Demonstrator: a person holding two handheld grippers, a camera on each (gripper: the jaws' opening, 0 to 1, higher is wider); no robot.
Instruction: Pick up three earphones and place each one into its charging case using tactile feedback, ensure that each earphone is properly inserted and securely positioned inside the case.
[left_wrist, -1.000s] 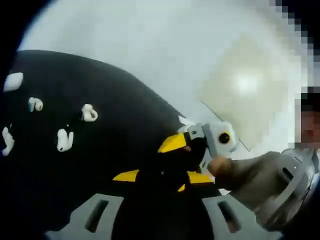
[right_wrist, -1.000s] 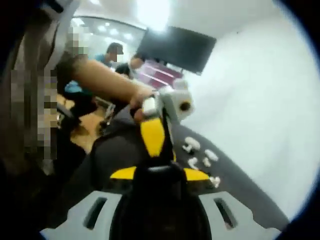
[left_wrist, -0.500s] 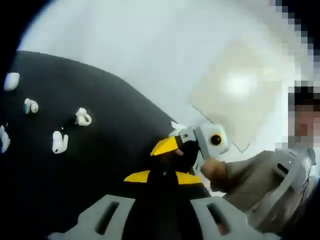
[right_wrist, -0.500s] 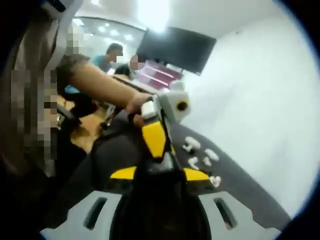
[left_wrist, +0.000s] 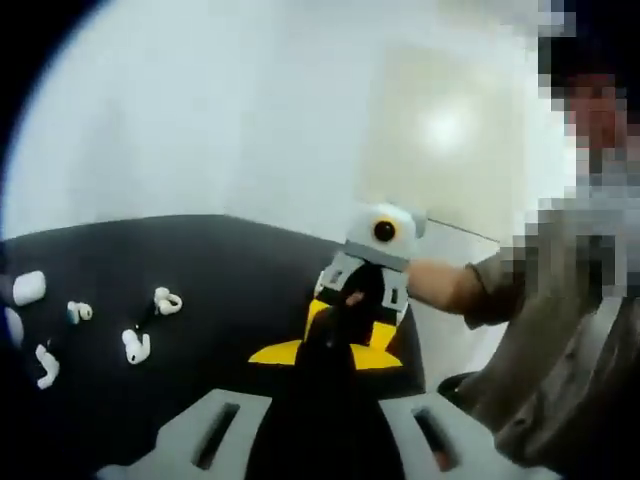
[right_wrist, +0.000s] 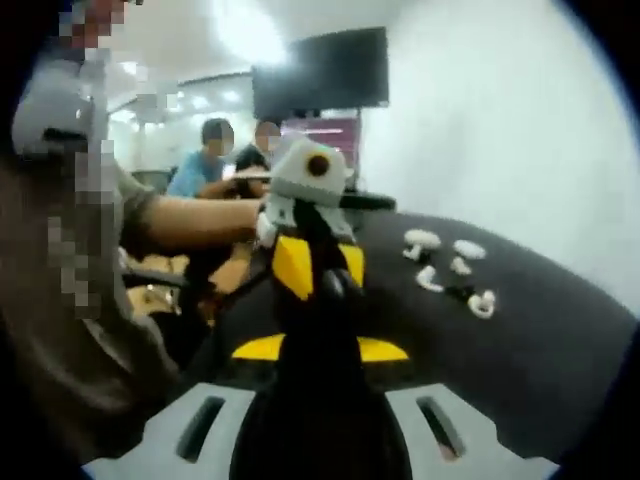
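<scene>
Left gripper view: black counter (left_wrist: 220, 290) across the lower left of the frame, white wall above it; small white pieces lie loose at the left on the counter; a charging case (left_wrist: 28, 287) at the far left edge, long axis roughly level in the frame; an earphone (left_wrist: 79, 312) just right of it, too small to read its heading; another earphone (left_wrist: 166, 301) further right, curled, stem toward lower left; a third earphone (left_wrist: 136, 346) below these, long axis near upright in the frame; a fourth white piece (left_wrist: 44, 366) at lower left, slanted; all lie apart from one another

The left hand-held gripper (left_wrist: 325, 360) rises from the bottom centre, jaws dark and drawn close together, whether anything is between them I cannot tell; right hand-held gripper (left_wrist: 350, 310) stands just beyond it at frame centre, held by a hand (left_wrist: 425, 285) reaching in from the right; the two grippers overlap and stand between camera and the right part of the counter

Right gripper view: right hand-held gripper (right_wrist: 320, 300) up from bottom centre, jaws close together, contents not discernible; left hand-held gripper (right_wrist: 300, 225) directly ahead, blocking the centre; white pieces (right_wrist: 450, 270) clustered on the counter (right_wrist: 540, 340) at centre right, well clear of both grippers; dark screen (right_wrist: 320, 70) on the wall at upper centre; seated people (right_wrist: 215, 160) at centre left
</scene>
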